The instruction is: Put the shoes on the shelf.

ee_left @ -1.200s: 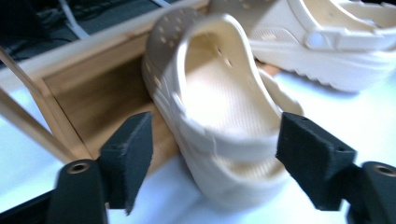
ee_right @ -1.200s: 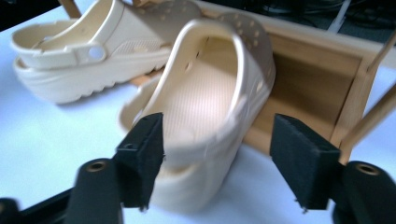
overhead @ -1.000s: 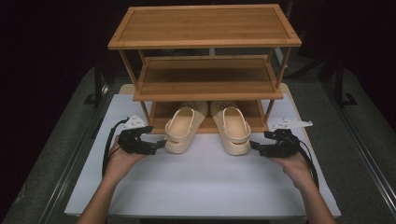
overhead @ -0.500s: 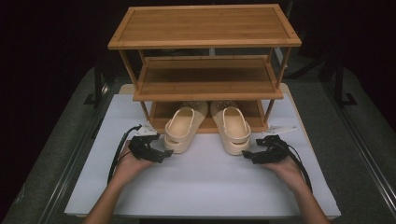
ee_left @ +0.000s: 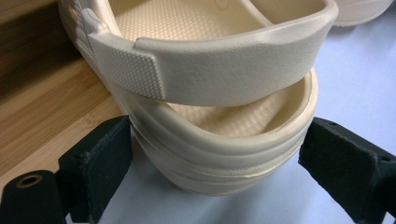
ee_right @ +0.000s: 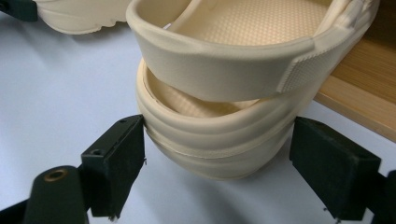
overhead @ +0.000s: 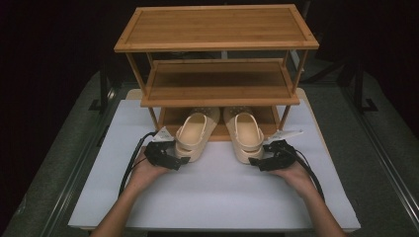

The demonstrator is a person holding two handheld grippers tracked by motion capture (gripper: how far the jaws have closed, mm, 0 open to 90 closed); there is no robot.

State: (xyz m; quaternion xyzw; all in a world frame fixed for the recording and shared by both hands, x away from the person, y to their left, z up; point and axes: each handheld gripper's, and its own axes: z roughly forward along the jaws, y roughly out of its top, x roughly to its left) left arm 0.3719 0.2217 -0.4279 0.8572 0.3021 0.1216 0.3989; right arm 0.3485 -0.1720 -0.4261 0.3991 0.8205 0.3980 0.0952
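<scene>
Two cream clog sandals rest with their toes on the bamboo rack's bottom shelf (overhead: 170,118) and their heels out on the white table. My left gripper (overhead: 182,161) is open around the left sandal's (overhead: 193,136) heel. In the left gripper view the left pad (ee_left: 100,158) sits against the heel (ee_left: 219,158) and the right pad (ee_left: 341,163) stands just off it. My right gripper (overhead: 255,163) is open around the right sandal's (overhead: 247,136) heel (ee_right: 219,140), with a gap at its right pad (ee_right: 331,163). Both pairs of jaws have just been opening.
The three-tier bamboo rack (overhead: 217,29) stands at the back of the white table (overhead: 217,202); its middle shelf (overhead: 220,84) overhangs the sandals' toes. Black cables trail from both grippers along the person's wrists. Dark floor lies beyond the table edges.
Both hands have come inward and lower, bringing each gripper from beside the sandals to the heels. The sandals have not moved.
</scene>
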